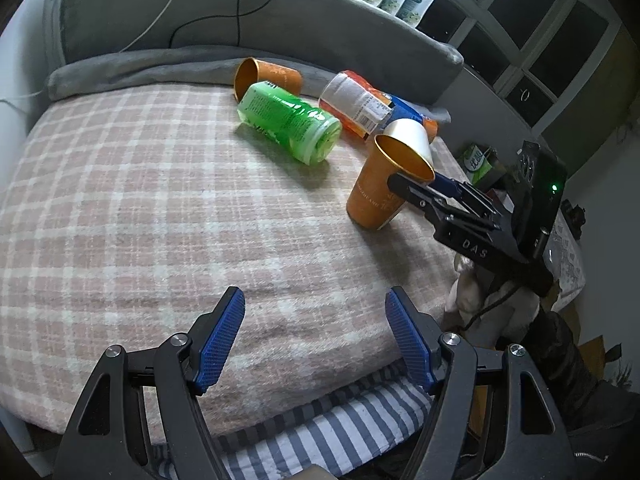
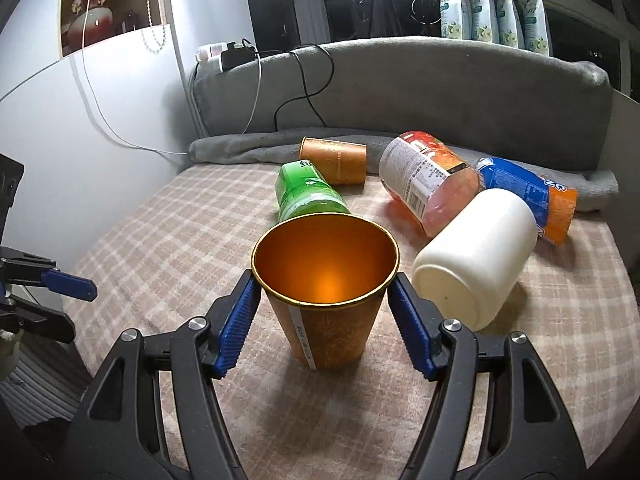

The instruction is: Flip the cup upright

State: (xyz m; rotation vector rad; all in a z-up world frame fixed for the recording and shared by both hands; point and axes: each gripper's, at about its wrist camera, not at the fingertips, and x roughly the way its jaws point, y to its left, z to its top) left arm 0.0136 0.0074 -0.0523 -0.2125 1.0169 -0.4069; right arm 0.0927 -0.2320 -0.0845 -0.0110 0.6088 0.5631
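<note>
An orange paper cup (image 2: pixel 326 300) stands upright on the checked blanket, mouth up, between the blue pads of my right gripper (image 2: pixel 324 312). The pads press its rim on both sides. In the left wrist view the same cup (image 1: pixel 380 188) stands at the right with the right gripper (image 1: pixel 424 190) around its upper part. A second orange cup (image 2: pixel 334 158) lies on its side at the back, also visible in the left wrist view (image 1: pixel 266 78). My left gripper (image 1: pixel 316 336) is open and empty over the blanket's near edge.
A green bottle (image 2: pixel 306 194), an orange-labelled bottle (image 2: pixel 430 180), a blue-orange bottle (image 2: pixel 528 196) and a white jar (image 2: pixel 476 256) lie on the blanket (image 1: pixel 140 208). A grey headboard (image 2: pixel 440 84) with cables runs behind. The bed's striped edge (image 1: pixel 320 432) is near.
</note>
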